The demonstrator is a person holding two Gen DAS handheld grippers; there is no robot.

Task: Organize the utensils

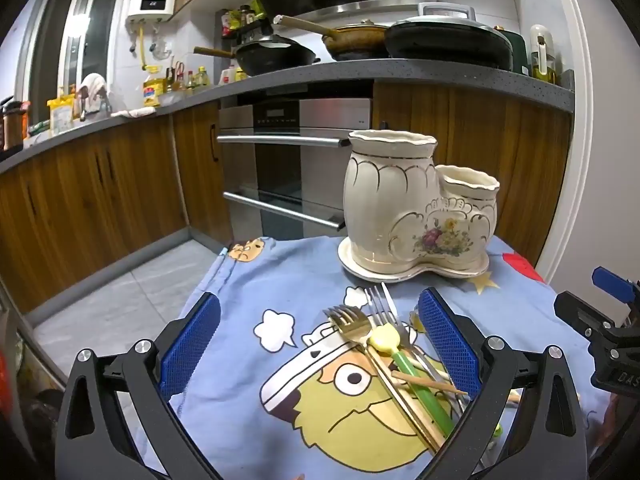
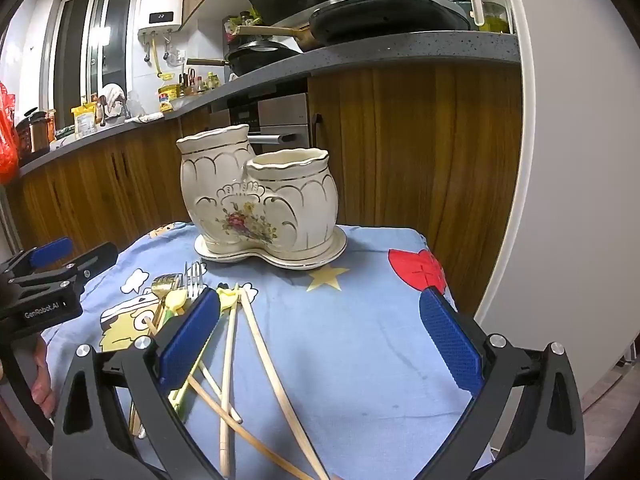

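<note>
Left wrist view: gold fork (image 1: 350, 326) tines toward holder (image 1: 416, 208), between wide-open left claw (image 1: 318, 342).

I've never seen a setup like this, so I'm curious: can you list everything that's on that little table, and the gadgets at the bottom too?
Ceramic holder: one, cream with gold trim and flowers, two joined pots on a matching saucer, far side of the table, both pots look empty.
Tablecloth: one, blue with cartoon prints, covers the table.
Forks: one gold, one silver, in a pile in front of the holder.
Green-handled utensil: one, yellow head, on the pile.
Chopsticks: several, pale wood, crossed beside the forks; exact count unclear.
Left gripper: black with blue pads, open over the pile.
Right gripper: same, open, empty.
</note>
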